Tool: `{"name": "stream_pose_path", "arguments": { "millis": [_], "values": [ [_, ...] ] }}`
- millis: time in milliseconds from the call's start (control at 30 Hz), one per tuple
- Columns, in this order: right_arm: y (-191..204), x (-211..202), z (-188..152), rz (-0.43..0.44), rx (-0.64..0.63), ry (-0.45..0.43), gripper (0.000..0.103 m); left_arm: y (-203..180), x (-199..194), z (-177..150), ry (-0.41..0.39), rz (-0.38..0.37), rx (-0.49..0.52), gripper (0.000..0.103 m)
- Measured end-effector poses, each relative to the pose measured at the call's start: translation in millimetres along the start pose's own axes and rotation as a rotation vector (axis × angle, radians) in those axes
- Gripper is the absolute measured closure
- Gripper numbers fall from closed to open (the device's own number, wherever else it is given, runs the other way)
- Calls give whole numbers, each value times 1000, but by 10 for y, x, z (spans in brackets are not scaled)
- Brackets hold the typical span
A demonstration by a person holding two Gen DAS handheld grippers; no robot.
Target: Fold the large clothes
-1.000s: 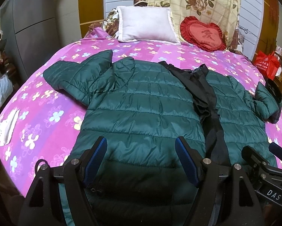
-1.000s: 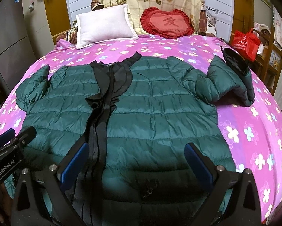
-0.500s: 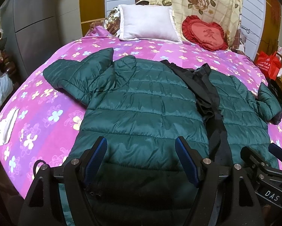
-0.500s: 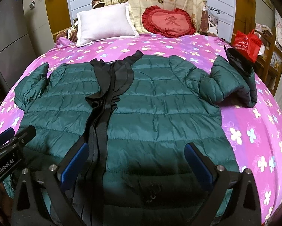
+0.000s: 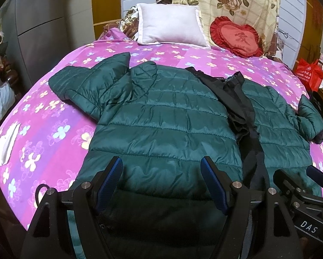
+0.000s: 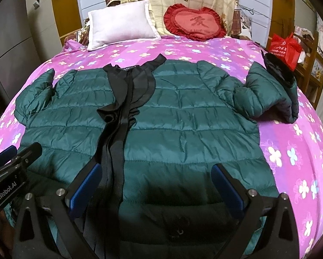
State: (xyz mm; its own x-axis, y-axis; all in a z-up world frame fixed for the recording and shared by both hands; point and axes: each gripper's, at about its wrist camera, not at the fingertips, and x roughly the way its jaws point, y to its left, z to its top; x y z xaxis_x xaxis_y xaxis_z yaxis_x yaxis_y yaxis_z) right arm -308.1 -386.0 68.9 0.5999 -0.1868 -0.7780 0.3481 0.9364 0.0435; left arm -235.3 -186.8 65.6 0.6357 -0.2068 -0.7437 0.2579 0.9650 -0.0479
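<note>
Left wrist view shows the dark green quilted puffer jacket (image 5: 161, 116) spread flat on the purple flowered bed (image 5: 43, 129) for folding; left tongs (image 5: 161, 181) and right tongs (image 6: 155, 185) gape wide, empty, above its hem

A green jacket (image 5: 161, 116) lies spread front-up on a pink floral bed (image 5: 53, 129), its black placket (image 5: 247, 116) running down the middle. The left claw (image 5: 161, 182) hovers open above the hem; a white pillow (image 5: 172, 27) and red cushion (image 5: 237, 36) sit behind.
</note>
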Motion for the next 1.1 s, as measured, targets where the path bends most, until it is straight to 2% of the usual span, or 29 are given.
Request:
{"name": "stream_pose_path", "arguments": {
  "millis": [733, 933, 1100],
  "values": [
    [104, 204, 92, 9, -18, 27, 1, 110, 114, 92, 1, 24, -4, 53],
    [124, 249, 220, 14, -15, 23, 1, 433, 83, 350, -48, 45, -47, 53],
    [151, 273, 302, 29, -13, 15, 0, 945, 239, 672, -53, 112, -116, 53]
  ]
}}
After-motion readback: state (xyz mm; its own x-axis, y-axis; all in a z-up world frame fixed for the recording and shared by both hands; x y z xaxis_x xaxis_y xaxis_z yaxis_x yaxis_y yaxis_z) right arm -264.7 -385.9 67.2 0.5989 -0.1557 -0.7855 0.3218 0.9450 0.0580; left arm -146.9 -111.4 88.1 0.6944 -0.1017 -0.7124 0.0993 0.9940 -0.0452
